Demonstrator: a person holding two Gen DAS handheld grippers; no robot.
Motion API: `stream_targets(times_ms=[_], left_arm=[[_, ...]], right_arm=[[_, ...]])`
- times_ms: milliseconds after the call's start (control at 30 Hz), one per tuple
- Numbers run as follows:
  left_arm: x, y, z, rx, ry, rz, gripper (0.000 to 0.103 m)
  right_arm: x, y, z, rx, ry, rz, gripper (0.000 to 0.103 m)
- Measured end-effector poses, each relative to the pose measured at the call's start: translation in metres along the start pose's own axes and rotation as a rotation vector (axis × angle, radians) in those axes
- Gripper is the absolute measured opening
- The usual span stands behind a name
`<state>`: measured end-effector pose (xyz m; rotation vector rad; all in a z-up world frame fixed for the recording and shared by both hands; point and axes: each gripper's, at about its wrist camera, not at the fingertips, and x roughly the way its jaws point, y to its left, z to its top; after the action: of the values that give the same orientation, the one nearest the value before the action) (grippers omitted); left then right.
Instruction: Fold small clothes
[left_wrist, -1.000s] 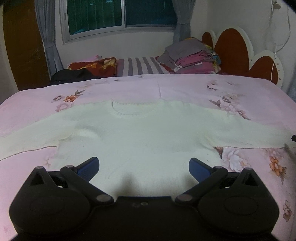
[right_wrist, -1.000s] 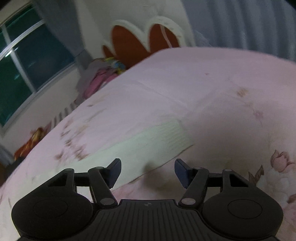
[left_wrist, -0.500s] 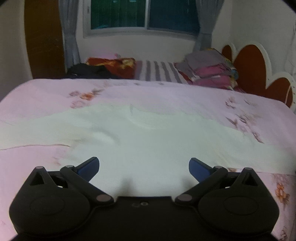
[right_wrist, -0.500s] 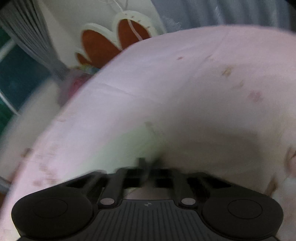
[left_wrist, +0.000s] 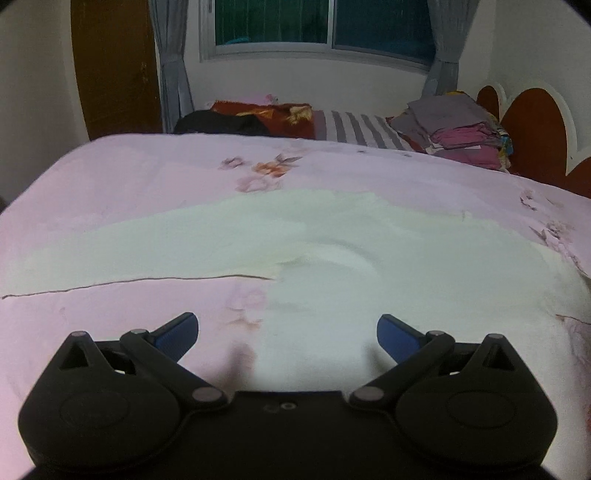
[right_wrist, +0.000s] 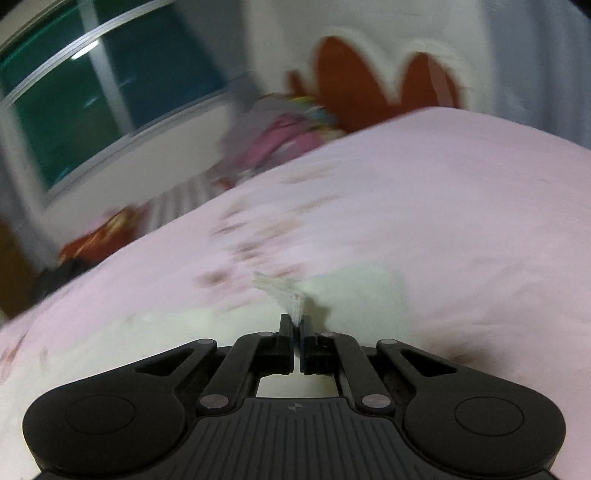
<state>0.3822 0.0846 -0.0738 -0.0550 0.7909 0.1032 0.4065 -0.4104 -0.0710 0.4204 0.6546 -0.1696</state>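
Right gripper pinches white sweater sleeve cuff off pink bed; left gripper wide apart, empty, over sweater's side edge.

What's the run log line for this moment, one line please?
step: sleeve fold | right gripper: shut on sweater cuff, raised | left gripper: open, empty, above sweater | bed

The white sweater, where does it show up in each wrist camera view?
Left wrist: white sweater spread flat across the middle of the pink bedspread.
Right wrist: low centre, its cuff pinched in the right gripper.
Shared landmark: the stack of folded clothes by the headboard.
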Motion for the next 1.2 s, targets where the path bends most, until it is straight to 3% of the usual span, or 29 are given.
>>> stream_targets(times_ms=[100, 300, 600, 633, 667, 733, 767, 833, 867, 900, 933, 967, 1033, 1133, 1200], left_arm=[[0.005, 0.031, 0.003, -0.021, 0.000, -0.038, 0.103], [0.014, 0.080, 0.005, -0.013, 0.013, -0.044, 0.103], [0.016, 0.124, -0.009, -0.052, 0.052, -0.026, 0.103], [0.016, 0.124, -0.008, -0.054, 0.051, -0.026, 0.103], [0.016, 0.125, -0.006, -0.057, 0.049, -0.032, 0.103], [0.016, 0.121, -0.002, -0.067, 0.040, -0.057, 0.103], [0.018, 0.119, 0.000, -0.069, 0.035, -0.073, 0.102], [0.023, 0.107, 0.005, -0.074, 0.037, -0.124, 0.102], [0.028, 0.098, 0.009, -0.079, 0.040, -0.161, 0.097], [0.035, 0.087, 0.013, -0.087, 0.049, -0.203, 0.090], [0.043, 0.073, 0.017, -0.096, 0.068, -0.252, 0.085], [0.051, 0.061, 0.021, -0.103, 0.087, -0.301, 0.076], [0.068, 0.031, 0.026, -0.103, 0.121, -0.382, 0.070], [0.092, -0.014, 0.035, -0.116, 0.163, -0.496, 0.052], [0.111, -0.035, 0.037, -0.150, 0.204, -0.531, 0.033]], right_arm=[[0.004, 0.067, -0.025, -0.082, 0.035, 0.052, 0.002], [0.036, 0.195, -0.076, -0.297, 0.098, 0.143, 0.002], [0.078, 0.299, -0.129, -0.509, 0.196, 0.286, 0.002], [0.082, 0.305, -0.135, -0.516, 0.206, 0.281, 0.006], [0.084, 0.309, -0.139, -0.533, 0.196, 0.271, 0.013], [0.076, 0.311, -0.143, -0.564, 0.173, 0.298, 0.073], [0.069, 0.308, -0.145, -0.569, 0.142, 0.298, 0.075], [0.055, 0.299, -0.147, -0.590, 0.118, 0.288, 0.072], [0.052, 0.290, -0.146, -0.569, 0.126, 0.294, 0.066], [0.051, 0.279, -0.144, -0.537, 0.143, 0.307, 0.047], [0.051, 0.267, -0.142, -0.505, 0.168, 0.296, 0.038], [0.051, 0.255, -0.140, -0.475, 0.180, 0.265, 0.036], [0.040, 0.234, -0.131, -0.413, 0.180, 0.231, 0.035], [0.035, 0.198, -0.122, -0.328, 0.179, 0.170, 0.035], [0.030, 0.178, -0.116, -0.293, 0.181, 0.145, 0.035]])
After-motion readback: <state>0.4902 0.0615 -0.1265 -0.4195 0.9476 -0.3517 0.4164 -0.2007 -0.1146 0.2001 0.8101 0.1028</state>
